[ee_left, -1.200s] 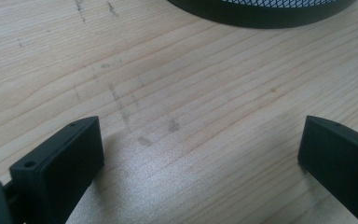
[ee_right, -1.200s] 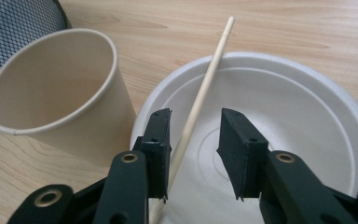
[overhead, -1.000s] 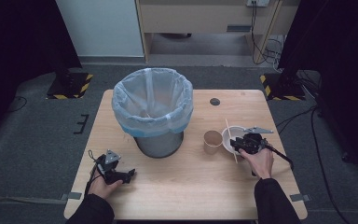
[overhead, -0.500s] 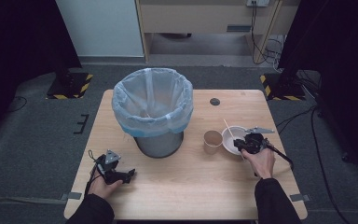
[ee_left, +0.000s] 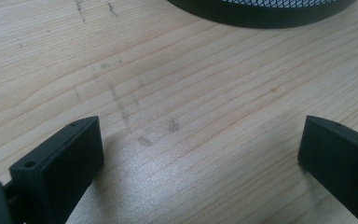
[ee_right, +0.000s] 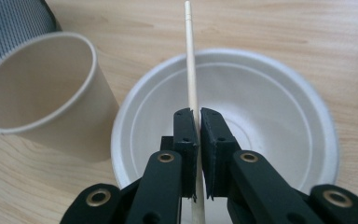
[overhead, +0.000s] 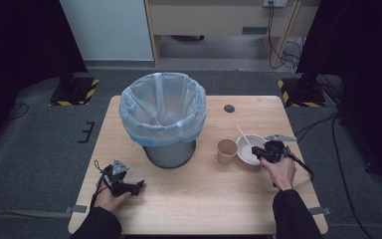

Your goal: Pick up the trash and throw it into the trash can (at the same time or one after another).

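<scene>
Chopstick (ee_right: pixel 192 70): a thin, pale wooden stick, round and plain, with a faint ring scored near its far tip, lying across the white paper bowl (ee_right: pixel 279 116) and reaching past the bowl's far rim over the wooden table (ee_right: pixel 270 23). The right gripper (ee_right: pixel 196 116) has just been closing and now pinches the stick between its two black jaws, which stand almost together above the bowl's middle. Just beside the bowl stands a paper cup (ee_right: pixel 42 93), tan outside and pale within, empty, and beyond it the grey mesh waste bin (overhead: pixel 169 152) lined with a pale blue bag (overhead: pixel 161 107). The left gripper (ee_left: pixel 200 154) rests near the table's front edge, jaws spread wide with nothing between them. No label or writing can be read on any of these things.
</scene>
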Available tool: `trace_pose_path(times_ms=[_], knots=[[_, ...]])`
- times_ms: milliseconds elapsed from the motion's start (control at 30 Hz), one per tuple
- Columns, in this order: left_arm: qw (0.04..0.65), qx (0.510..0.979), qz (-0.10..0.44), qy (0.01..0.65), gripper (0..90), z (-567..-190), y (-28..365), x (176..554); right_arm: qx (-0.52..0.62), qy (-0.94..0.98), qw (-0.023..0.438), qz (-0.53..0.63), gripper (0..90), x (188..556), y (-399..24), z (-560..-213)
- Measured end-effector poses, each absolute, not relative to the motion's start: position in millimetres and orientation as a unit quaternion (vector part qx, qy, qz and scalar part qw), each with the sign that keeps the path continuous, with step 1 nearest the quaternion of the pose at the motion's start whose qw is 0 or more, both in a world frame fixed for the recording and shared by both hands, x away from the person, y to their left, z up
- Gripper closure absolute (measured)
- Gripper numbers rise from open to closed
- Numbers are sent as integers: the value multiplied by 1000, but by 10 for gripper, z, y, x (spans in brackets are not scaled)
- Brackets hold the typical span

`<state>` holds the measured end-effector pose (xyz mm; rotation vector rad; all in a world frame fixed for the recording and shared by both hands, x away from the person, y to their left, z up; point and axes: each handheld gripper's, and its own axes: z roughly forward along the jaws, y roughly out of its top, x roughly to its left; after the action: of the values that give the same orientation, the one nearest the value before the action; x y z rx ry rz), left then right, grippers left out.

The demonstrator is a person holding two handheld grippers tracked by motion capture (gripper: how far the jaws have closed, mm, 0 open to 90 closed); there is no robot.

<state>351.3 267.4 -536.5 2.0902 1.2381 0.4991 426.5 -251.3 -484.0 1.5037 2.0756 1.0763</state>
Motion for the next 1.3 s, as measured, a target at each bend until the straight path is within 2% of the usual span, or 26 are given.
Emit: trace_pose_path(times_ms=[633, 1300], knots=[[325, 797, 190, 472, 0, -5365, 2674, 3513, 530, 672, 210, 473, 857, 4154, -2718, -4411], [324, 797, 190, 472, 0, -5364, 2674, 3513, 493, 617, 226, 570, 858, 4026, -2751, -3962]])
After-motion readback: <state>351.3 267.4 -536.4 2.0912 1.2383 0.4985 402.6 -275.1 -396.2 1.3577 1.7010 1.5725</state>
